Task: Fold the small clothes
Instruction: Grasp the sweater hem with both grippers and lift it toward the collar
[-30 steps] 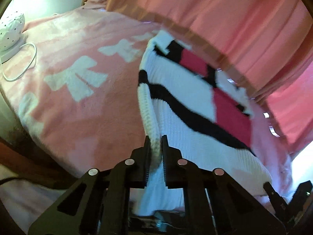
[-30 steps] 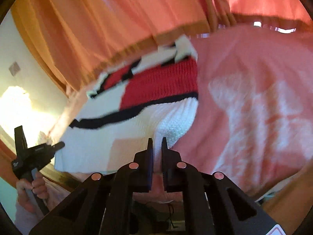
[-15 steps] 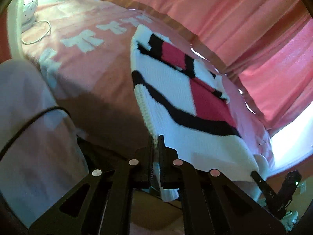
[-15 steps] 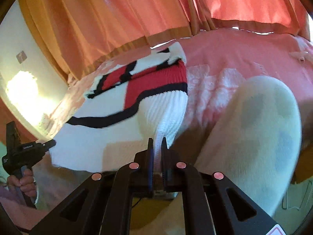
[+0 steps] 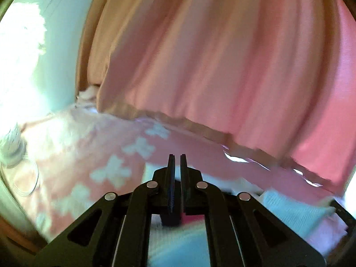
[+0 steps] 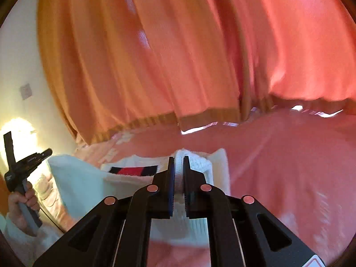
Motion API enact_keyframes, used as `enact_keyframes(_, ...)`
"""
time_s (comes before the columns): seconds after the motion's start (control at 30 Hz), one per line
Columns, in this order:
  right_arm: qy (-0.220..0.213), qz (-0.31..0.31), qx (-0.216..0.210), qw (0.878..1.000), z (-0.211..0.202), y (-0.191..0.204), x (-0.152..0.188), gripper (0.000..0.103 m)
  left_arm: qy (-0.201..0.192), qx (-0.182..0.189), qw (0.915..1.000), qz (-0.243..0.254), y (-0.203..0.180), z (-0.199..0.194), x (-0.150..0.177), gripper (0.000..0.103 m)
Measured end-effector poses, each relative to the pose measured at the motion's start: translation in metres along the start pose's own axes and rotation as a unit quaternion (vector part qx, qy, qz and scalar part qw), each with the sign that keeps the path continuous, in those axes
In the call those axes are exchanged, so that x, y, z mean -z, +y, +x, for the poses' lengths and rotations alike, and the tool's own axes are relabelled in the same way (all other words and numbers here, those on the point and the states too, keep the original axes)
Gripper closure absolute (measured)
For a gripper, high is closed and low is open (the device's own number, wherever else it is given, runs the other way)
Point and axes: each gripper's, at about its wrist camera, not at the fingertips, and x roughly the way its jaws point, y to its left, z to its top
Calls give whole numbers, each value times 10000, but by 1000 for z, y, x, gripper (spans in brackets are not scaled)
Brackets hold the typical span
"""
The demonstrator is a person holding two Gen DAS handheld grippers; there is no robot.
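Sweater hem now lifted off the bed, clamped in both claws.

Sweater over bed, strung between both tongs; curtain behind bed, lamp far left.

From my remote seat, the sweater looked a chunky ribbed knit, soft and matt, and the blanket under it a fuzzy fleece. The curtains were a thin woven cloth with a faint sheen along the folds. The right gripper was matt black plastic with ridged pads and small shiny metal pins at its joints.
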Motion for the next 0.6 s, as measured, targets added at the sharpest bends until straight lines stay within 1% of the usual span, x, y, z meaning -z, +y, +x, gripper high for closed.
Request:
enact_keyframes(0.03,132,62,-16,9999,33,-11,-7,96,106,-175,9997,97,-3,34,-3,99)
enact_keyframes(0.07,382,70,-39,9992,65,-20,-12,96,204,-336,9991,144,-3,61,-3,99)
enact_keyframes(0.1,483,87,105,9987,95,-27,-13,96,453,-526,9974,204,-2,98,0,98)
enact_keyframes(0.13,596,9,167,9981,117,-31,-12,95,611,-633,9959,205,0,116,1,98)
enact_keyframes(0.17,960,-126,257,9950,145,-36,-9,95,836,-672,9941,152,4,135,6,98)
enact_keyframes(0.2,1145,-188,401,9924,157,-39,-6,95,1043,-616,9926,91,9,146,9,98)
enact_keyframes(0.23,1297,-291,527,9897,171,-41,-1,95,1149,-444,9924,16,15,148,14,97)
enact_keyframes(0.27,1333,-344,478,9893,175,-42,2,95,1206,-281,9923,5,17,147,16,92)
enact_keyframes(0.3,1336,-379,501,9890,178,-43,4,95,1292,-164,9915,37,16,144,19,79)
enact_keyframes(0.33,1348,-353,540,9888,178,-46,6,94,1468,155,9890,93,12,143,20,71)
enact_keyframes(0.37,1366,-298,501,9889,177,-47,7,95,1553,396,9869,166,8,140,24,63)
enact_keyframes(0.4,1346,-235,486,9894,176,-48,7,95,1592,571,9852,290,2,135,28,60)
enact_keyframes(0.43,1324,-198,484,9898,175,-49,8,94,1678,740,9815,546,-9,131,38,56)
enact_keyframes(0.47,1327,-176,451,9900,174,-48,8,94,1763,794,9787,687,-18,130,46,48)
enact_keyframes(0.53,1306,-124,417,9905,171,-48,6,93,2043,817,9700,1032,-36,136,67,47)
enact_keyframes(0.6,1321,-124,395,9904,169,-47,7,91,2274,703,9640,1186,-44,145,81,47)
